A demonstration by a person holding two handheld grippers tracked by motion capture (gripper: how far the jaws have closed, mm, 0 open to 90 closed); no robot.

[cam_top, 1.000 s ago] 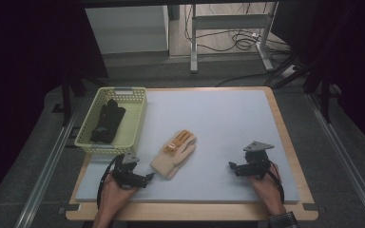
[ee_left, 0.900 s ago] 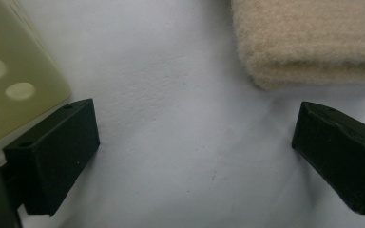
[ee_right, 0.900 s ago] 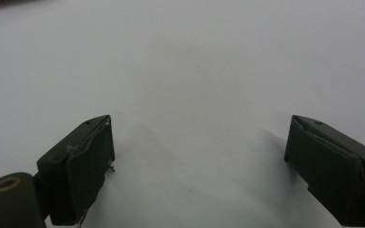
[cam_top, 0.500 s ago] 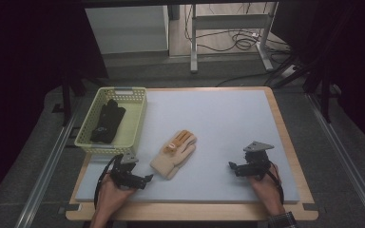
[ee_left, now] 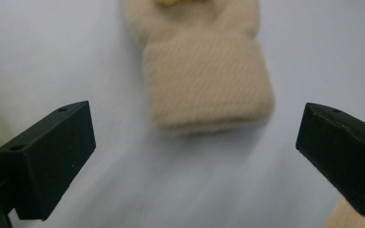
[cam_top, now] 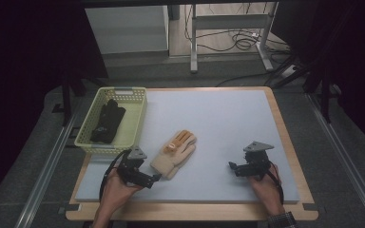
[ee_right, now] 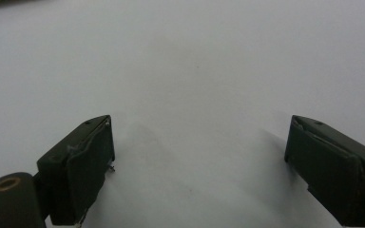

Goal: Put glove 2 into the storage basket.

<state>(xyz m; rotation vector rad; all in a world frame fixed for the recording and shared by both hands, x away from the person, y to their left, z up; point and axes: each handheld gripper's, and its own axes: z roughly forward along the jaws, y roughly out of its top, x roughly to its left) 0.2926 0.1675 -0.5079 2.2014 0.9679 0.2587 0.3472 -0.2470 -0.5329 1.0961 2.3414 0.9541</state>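
Since a dark glove [cam_top: 106,121] already lies in the yellow basket [cam_top: 134,119] while the tan glove [cam_top: 175,154] is still flat on the bench [cam_top: 228,123], I judge the job about half done. My left claw [cam_top: 156,177] sits low just beside its cuff, released and aimed at it. My right claw [cam_top: 231,166] rests well apart, released too, over bare mat.

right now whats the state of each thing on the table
left tool: open, jaws wide apart, aimed at the cuff, holding nothing
right tool: open, empty, over bare mat
beige glove: flat on the mat, ungripped
black glove: lying in the basket
basket: upright
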